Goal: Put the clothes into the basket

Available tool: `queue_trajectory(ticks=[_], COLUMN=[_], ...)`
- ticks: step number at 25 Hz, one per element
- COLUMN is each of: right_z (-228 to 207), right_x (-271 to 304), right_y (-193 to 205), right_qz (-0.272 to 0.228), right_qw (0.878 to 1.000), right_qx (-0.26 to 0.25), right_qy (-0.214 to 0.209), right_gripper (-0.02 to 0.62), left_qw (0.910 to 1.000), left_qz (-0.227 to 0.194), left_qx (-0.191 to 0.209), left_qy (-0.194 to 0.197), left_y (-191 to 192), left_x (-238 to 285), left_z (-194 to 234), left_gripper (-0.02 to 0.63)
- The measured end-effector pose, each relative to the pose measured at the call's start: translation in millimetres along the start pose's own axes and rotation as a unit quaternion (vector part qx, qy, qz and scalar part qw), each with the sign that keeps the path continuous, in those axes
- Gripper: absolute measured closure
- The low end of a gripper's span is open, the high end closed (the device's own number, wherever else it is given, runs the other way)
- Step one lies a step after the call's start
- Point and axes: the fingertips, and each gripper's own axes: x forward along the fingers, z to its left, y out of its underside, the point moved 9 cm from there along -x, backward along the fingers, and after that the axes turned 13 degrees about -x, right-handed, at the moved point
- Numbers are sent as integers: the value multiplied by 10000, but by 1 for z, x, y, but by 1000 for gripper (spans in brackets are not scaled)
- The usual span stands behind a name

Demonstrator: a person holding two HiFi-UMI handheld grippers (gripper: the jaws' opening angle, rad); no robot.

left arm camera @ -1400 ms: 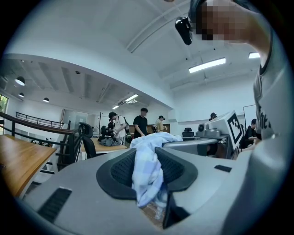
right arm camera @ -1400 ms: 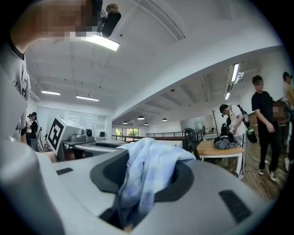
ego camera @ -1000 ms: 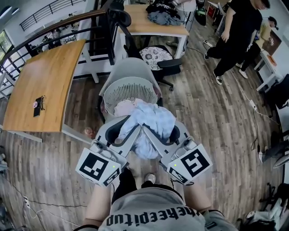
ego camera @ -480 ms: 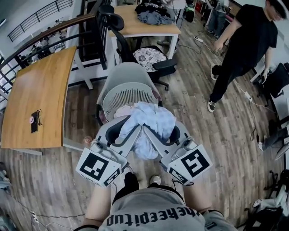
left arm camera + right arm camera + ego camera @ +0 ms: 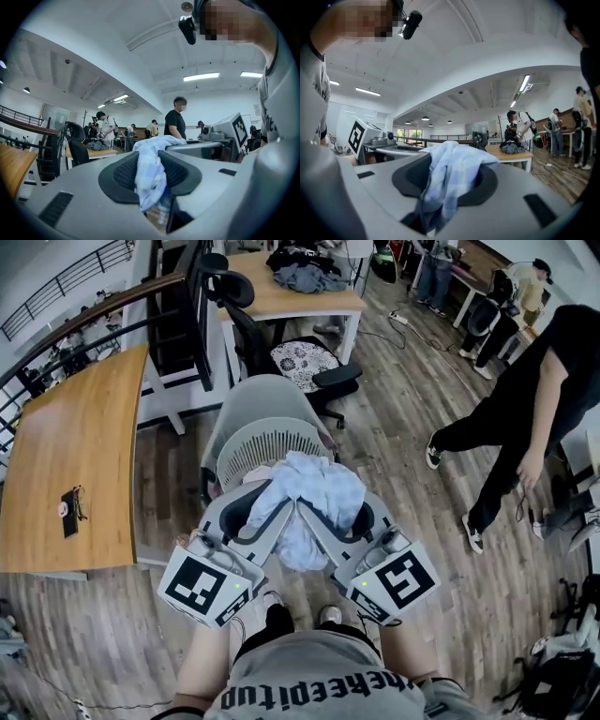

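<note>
Two grey hand-held grippers share one load. The left gripper [image 5: 261, 514] and the right gripper [image 5: 336, 516] each stand partly closed, pads pinching a fold of the pale blue checked cloth garment [image 5: 314, 486]. Each gripper view shows fabric wedged between the pads and draping down over them. The garment is bunched into a mound that spans from one gripper to the other, with its long axis running left to right.

The white slatted plastic basket [image 5: 267, 437] lies directly ahead of the jaws and lower. Its near rim is hidden under the front of the mound, and its centre sits slightly toward the left gripper. Neither gripper is markedly nearer.

Judgement: release calls for carrying both grippers forward until the mound is over the basket opening, then parting both sets of jaws together.
</note>
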Motion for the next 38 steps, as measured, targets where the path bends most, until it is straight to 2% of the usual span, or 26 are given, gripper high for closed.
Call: queue_trajectory(ticks=[19, 30, 38], right_z=[27, 35, 29], right_x=[37, 43, 55], right_y=[-11, -15, -19], right_qz=[184, 295, 297], right_qw=[9986, 9969, 9971], right_qx=[-34, -153, -210], right_qy=[492, 707, 662], right_gripper=[443, 443, 443], left_qw=[9987, 9971, 9972], left_qz=[41, -24, -94], left_qx=[-56, -127, -144], left_qy=[496, 749, 730], left_y=[-13, -12, -19], left_x=[-17, -20, -17], left_z=[45, 56, 66], left_gripper=[472, 472, 472])
